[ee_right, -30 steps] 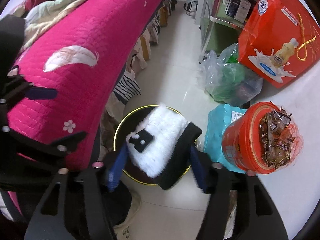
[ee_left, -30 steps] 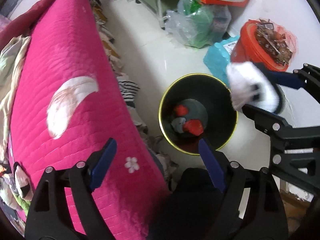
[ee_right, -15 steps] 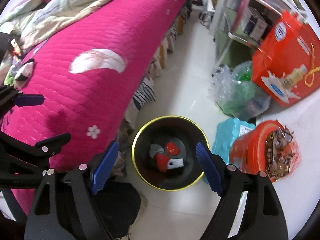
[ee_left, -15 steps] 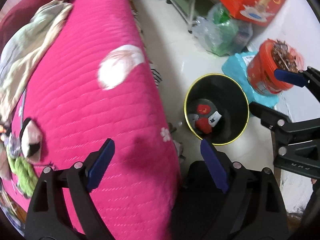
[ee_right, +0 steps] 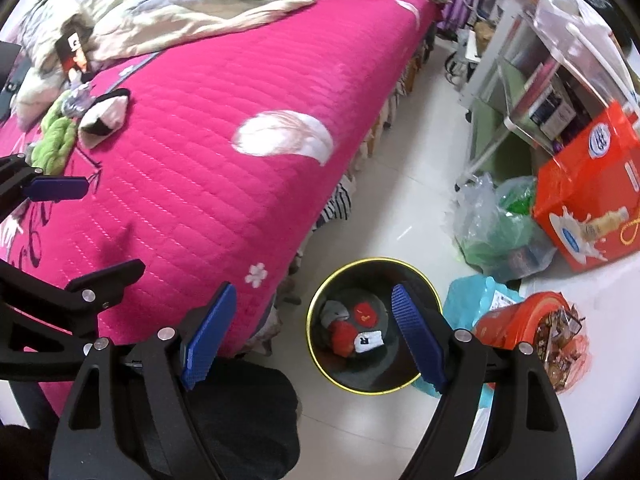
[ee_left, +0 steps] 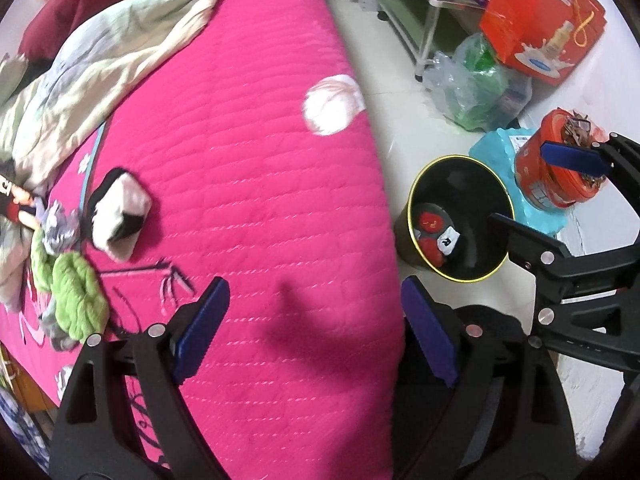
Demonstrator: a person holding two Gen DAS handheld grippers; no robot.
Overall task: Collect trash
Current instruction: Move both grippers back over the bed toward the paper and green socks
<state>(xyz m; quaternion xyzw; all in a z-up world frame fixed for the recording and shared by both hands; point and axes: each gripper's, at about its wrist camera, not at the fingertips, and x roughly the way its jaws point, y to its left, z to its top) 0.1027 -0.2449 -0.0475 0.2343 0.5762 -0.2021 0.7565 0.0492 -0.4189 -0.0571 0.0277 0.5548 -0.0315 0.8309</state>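
A black bin with a yellow rim (ee_left: 460, 157) (ee_right: 374, 259) stands on the floor beside the pink bed. In it lie red and grey pieces and a white-and-black fluffy item (ee_right: 368, 340). My right gripper (ee_right: 314, 312) (ee_left: 536, 188) hangs open and empty over the bin's near left side. My left gripper (ee_left: 316, 320) (ee_right: 80, 232) is open and empty above the bed's edge. Farther up the bed lie another black-and-white fluffy item (ee_left: 118, 214) (ee_right: 105, 114) and a green fluffy thing (ee_left: 74, 294) (ee_right: 54, 142).
A red bucket of wrappers (ee_left: 560, 184) (ee_right: 508, 324) on a turquoise bag stands right of the bin. Behind it are a clear plastic bag (ee_left: 476, 88), an orange milk box (ee_left: 540, 28) and a shelf. A crumpled pale blanket (ee_left: 100, 48) covers the bed's far end.
My right gripper opened and the white-and-black fluffy item fell from it into the bin. Both grippers rose and swung toward the bed, so more of the bed shows.
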